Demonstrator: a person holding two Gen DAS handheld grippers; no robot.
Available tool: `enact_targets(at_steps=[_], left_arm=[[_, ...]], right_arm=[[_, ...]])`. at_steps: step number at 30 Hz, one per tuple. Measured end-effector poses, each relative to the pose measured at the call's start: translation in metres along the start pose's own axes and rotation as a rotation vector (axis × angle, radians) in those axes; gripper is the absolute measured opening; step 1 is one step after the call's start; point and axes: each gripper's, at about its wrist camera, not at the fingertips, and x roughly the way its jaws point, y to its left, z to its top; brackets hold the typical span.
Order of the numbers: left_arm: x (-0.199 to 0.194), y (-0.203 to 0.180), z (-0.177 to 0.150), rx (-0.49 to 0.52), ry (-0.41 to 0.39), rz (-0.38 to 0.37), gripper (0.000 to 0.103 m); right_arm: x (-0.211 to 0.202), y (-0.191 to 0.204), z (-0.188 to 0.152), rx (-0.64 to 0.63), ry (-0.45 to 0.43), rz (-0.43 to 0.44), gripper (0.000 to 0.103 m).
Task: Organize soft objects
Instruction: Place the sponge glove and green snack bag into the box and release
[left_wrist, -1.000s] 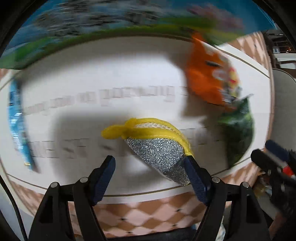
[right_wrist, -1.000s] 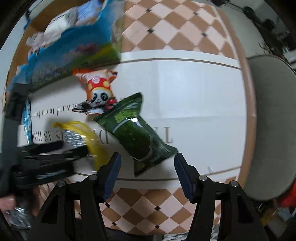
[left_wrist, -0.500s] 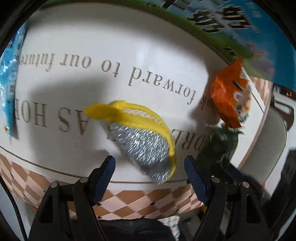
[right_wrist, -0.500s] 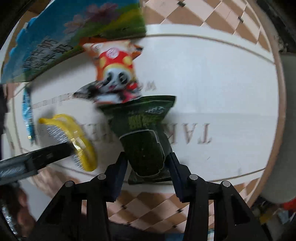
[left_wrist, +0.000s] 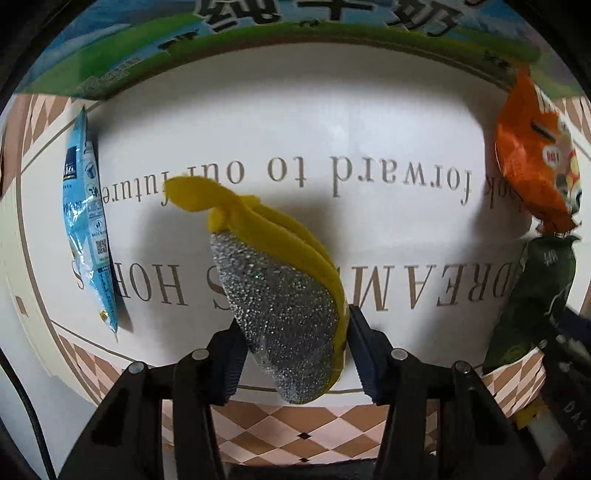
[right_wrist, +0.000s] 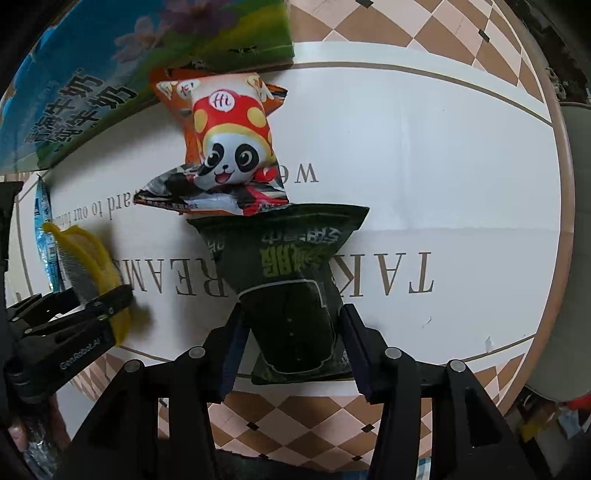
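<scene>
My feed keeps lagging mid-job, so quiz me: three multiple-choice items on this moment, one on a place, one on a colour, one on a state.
1. Where is the blue packet?
A. left of the scrubber
B. on the panda bag
C. in the right gripper

2. What colour is the scrubber's trim?
A. red
B. yellow
C. white

3. What is the right gripper doing?
A. hanging open over bare mat
B. closed on the dark green bag
C. holding the panda bag

Key: A, it lies by the mat's left edge; B, a yellow band rims the silver mesh; B, both jaws press the bag's sides.

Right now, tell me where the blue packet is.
In the left wrist view the blue packet lies at the mat's far left edge, left of the sponge, apart from it.
</scene>
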Motion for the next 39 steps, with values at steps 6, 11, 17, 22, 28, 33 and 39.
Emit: enact_targets(at_steps=[6, 11, 17, 22, 28, 33, 39], left_arm=[[0.001, 0.014, -0.001, -0.011, -0.024, -0.029, 0.046], [-0.021, 0.047, -0.021, -0.018, -0.091, -0.049, 0.043], [-0.129, 0.069, -0.051, 0.024, -0.269, -0.152, 0.043], [-0.215, 0.096, -0.006, 0.030, -0.355, -0.180, 0.043], [-0.207, 0.142, 0.083, -0.019, -0.271, -0.161, 0.043], [-0.184, 0.154, 0.132, -0.036, -0.180, -0.130, 0.043], [-0.166, 0.155, 0.159, -0.044, -0.105, -0.148, 0.043]], right_arm=[[0.010, 0.005, -0.008, 0.003, 0.014, -0.015, 0.053], [0.010, 0.012, -0.016, -0.012, 0.003, -0.051, 0.040], [-0.066, 0.042, -0.047, -0.101, -0.074, 0.105, 0.039], [-0.162, 0.073, -0.040, -0.151, -0.217, 0.231, 0.039], [-0.207, 0.120, 0.033, -0.158, -0.286, 0.301, 0.039], [-0.187, 0.151, 0.101, -0.142, -0.240, 0.283, 0.039], [-0.151, 0.175, 0.146, -0.137, -0.174, 0.237, 0.039]])
